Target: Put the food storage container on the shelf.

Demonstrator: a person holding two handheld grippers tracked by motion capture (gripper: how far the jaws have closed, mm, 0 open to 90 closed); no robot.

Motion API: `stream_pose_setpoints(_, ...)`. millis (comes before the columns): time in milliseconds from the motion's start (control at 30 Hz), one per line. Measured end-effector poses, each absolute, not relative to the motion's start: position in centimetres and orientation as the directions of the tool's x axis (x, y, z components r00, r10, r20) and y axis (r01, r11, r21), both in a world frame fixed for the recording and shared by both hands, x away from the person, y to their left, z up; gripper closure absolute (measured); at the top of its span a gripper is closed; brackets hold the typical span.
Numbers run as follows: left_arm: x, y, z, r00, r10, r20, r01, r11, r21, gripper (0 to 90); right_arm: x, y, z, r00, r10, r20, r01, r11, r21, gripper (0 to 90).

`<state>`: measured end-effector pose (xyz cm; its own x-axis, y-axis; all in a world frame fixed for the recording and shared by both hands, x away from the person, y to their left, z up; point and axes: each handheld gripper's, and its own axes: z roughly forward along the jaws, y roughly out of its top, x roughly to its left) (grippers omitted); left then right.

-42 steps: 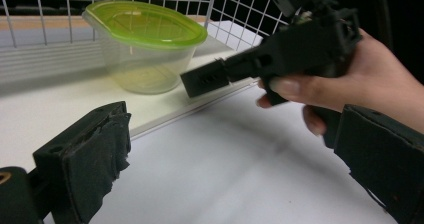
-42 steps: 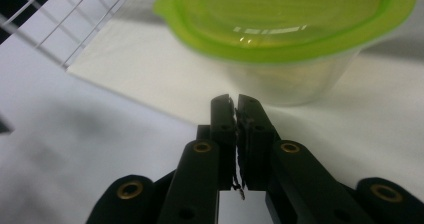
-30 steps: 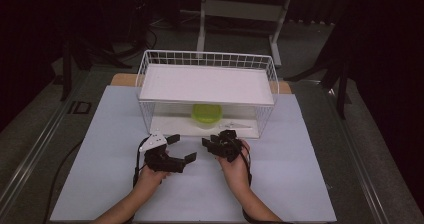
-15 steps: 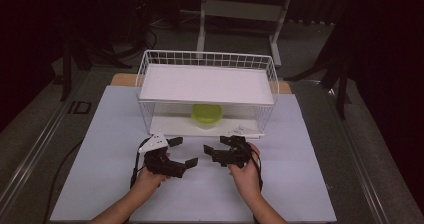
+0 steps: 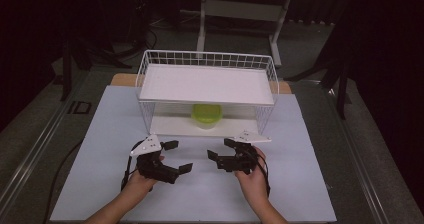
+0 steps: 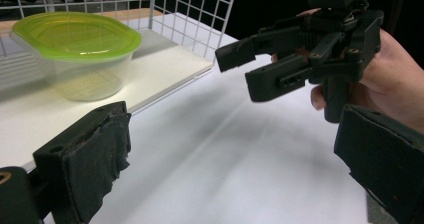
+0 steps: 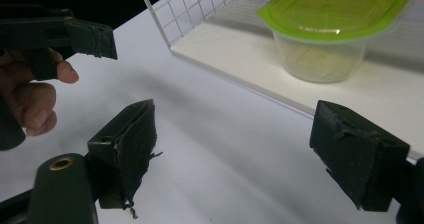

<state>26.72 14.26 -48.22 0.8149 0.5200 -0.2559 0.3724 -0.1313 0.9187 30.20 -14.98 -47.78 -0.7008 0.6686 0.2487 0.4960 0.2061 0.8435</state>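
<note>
A clear plastic container with a green lid (image 5: pixel 206 115) sits on the lower shelf of a white wire rack (image 5: pixel 207 84); it also shows in the left gripper view (image 6: pixel 80 54) and the right gripper view (image 7: pixel 330 29). My left gripper (image 5: pixel 178 156) is held open over the white table in front of the rack, its jaws (image 6: pixel 235 169) wide apart and empty. My right gripper (image 5: pixel 221 149) faces it from the right, also open with nothing held (image 7: pixel 240 149). Each gripper points inward at the other, and both are apart from the container.
The rack has a flat white upper shelf and wire walls (image 6: pixel 190 14). A white mat (image 5: pixel 310 184) covers the table, and the person's hands come in from the bottom edge. Dark floor and a stand's legs (image 5: pixel 240 9) lie behind the table.
My right gripper has drawn back from the rack toward the person and shifted a little right. The left gripper has barely moved.
</note>
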Motion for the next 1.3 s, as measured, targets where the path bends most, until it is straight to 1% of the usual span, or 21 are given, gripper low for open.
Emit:
stream_pose_setpoints(167,26.2,15.1,-48.1,0.815,0.512,-0.269,0.377,-0.117,0.919,2.5,29.4,-15.9,-47.2,-0.708,0.671,0.220,0.472,0.218,0.854,18.5)
stream_pose_setpoints(500,25.0,17.3,-48.0,0.800,0.538,-0.267,0.372,-0.095,0.923,2.6,27.8,-17.6,-47.1,-0.709,0.672,0.215,0.462,0.211,0.861,18.6)
stream_pose_setpoints(667,24.3,18.5,-48.5,0.789,0.554,-0.267,0.383,-0.103,0.918,2.6,27.1,-18.6,-47.1,-0.703,0.678,0.215,0.461,0.205,0.863,18.5)
stream_pose_setpoints(933,23.1,20.4,-48.6,0.775,0.565,-0.282,0.385,-0.070,0.920,2.6,26.0,-19.8,-46.8,-0.698,0.685,0.210,0.458,0.201,0.866,18.5)
stream_pose_setpoints(1133,22.4,21.2,-48.6,0.772,0.577,-0.265,0.373,-0.075,0.925,2.6,25.1,-20.8,-46.5,-0.697,0.693,0.184,0.444,0.215,0.870,18.5)
stream_pose_setpoints(1300,22.0,21.6,-48.7,0.770,0.582,-0.263,0.376,-0.080,0.923,2.6,24.6,-21.5,-46.8,-0.691,0.699,0.184,0.453,0.219,0.864,18.6)
